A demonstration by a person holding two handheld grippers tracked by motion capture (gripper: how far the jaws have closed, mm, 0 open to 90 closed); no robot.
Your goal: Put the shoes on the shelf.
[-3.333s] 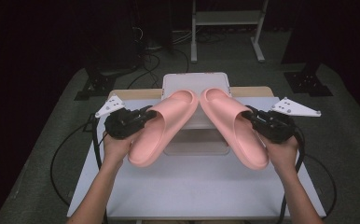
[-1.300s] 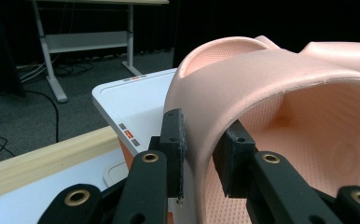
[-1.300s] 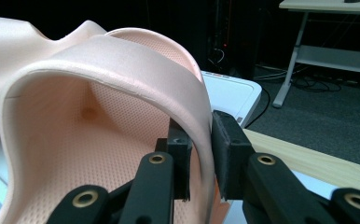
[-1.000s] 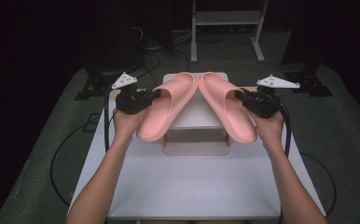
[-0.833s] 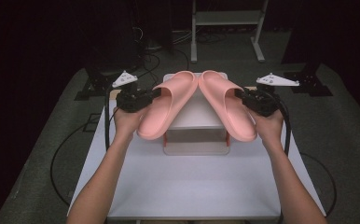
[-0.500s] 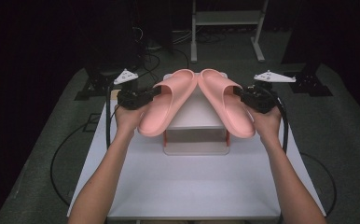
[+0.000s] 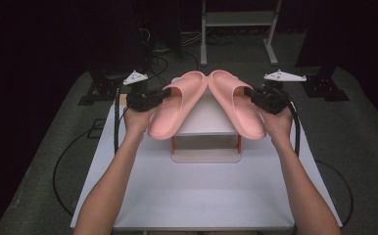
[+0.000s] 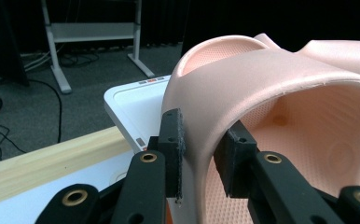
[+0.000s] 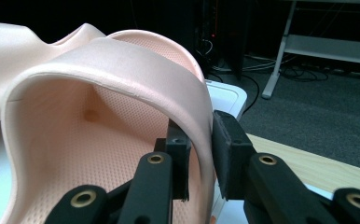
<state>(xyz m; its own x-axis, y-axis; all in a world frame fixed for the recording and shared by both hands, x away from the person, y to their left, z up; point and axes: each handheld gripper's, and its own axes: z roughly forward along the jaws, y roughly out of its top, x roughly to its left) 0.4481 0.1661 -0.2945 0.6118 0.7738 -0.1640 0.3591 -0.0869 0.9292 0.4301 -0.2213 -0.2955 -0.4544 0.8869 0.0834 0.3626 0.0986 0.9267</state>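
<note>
Slippers clamped in both grippers

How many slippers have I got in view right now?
2. The left slipper is clamped by its strap in the left hand-held gripper, and the right slipper by its strap in the right hand-held gripper. Their toes meet above the white stand.

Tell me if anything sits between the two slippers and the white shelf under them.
Nothing visible does. The left gripper holds the left slipper, the right gripper the right slipper, both over the white shelf's bare top.
</note>
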